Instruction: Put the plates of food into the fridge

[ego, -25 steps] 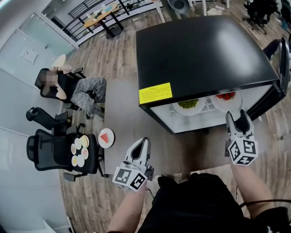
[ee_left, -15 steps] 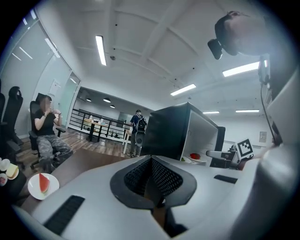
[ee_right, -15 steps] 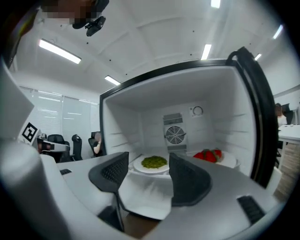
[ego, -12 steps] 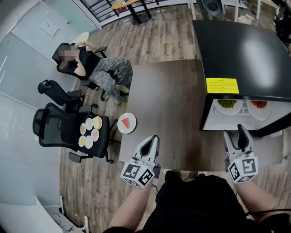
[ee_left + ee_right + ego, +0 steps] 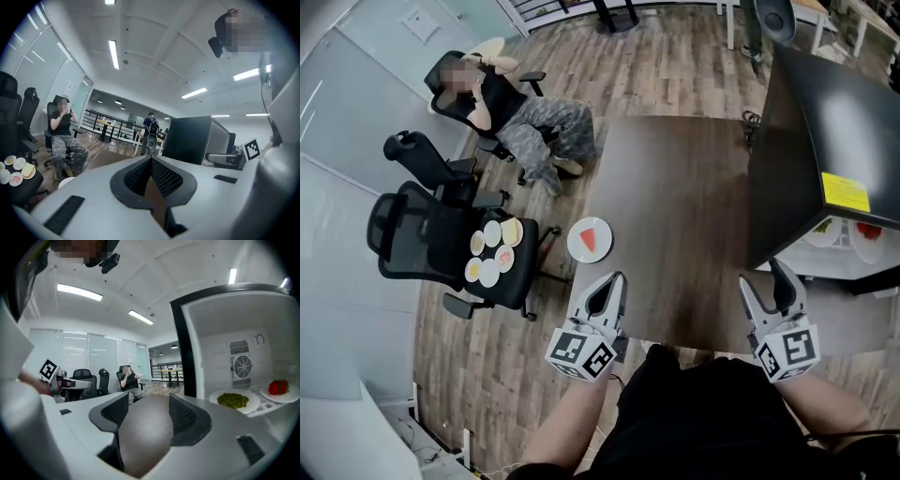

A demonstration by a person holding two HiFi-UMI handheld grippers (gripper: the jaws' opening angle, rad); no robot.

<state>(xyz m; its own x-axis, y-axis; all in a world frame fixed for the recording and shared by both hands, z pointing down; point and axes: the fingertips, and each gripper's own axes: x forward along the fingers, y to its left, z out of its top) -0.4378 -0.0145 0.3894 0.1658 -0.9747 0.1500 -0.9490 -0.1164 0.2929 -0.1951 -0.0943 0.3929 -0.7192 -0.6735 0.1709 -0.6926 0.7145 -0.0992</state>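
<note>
Fridge (image 5: 825, 112) casing: black, smooth, semi-gloss, and we see ceiling light mirrored on top. Its yellow label (image 5: 847, 192) looks like paper or film; we cannot tell which. Lining (image 5: 215, 348): white smooth plastic. Table (image 5: 675, 197): dark brown, matt, even. Floor (image 5: 656, 66): wood-grain planks, low sheen. 2 shells, left gripper (image 5: 614, 284) and right gripper (image 5: 766, 278): white matt plastic. Pads (image 5: 185, 416): black, finely cross-hatched, rubbery to our eye. Plate (image 5: 577, 246): white, smooth. Office chair (image 5: 403, 239): black, dull.
</note>
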